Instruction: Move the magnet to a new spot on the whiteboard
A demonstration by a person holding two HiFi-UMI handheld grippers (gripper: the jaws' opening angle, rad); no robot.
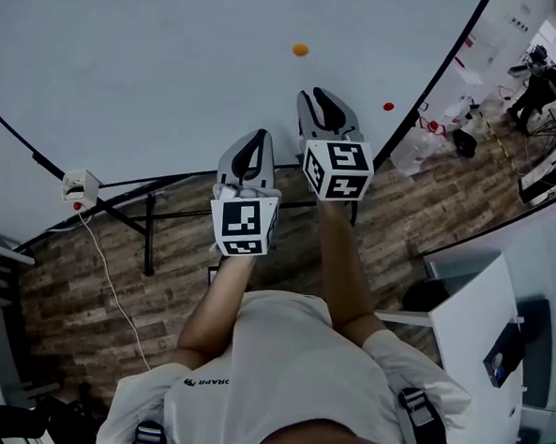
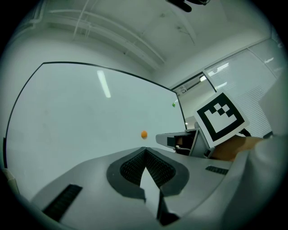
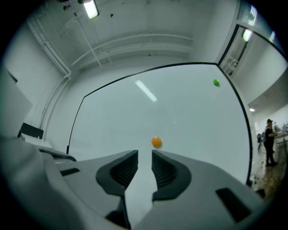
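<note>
The left gripper (image 2: 145, 152) hung back from the whiteboard (image 2: 81, 112), jaws pressed together on nothing. The right gripper (image 3: 145, 154) pointed at the orange magnet (image 3: 156, 142), its jaws a narrow gap apart and empty, the magnet stuck to the board just beyond their tips, seemingly untouched. Whether that was already its new spot I could not tell; if not, grasp and carry remained.

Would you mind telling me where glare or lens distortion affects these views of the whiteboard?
Left gripper view: a light streak glares on the whiteboard, whose edge bows. Right gripper view: similar glare, dark round vignette; the orange magnet is sharp. Head view: no glare, board edge curves.
</note>
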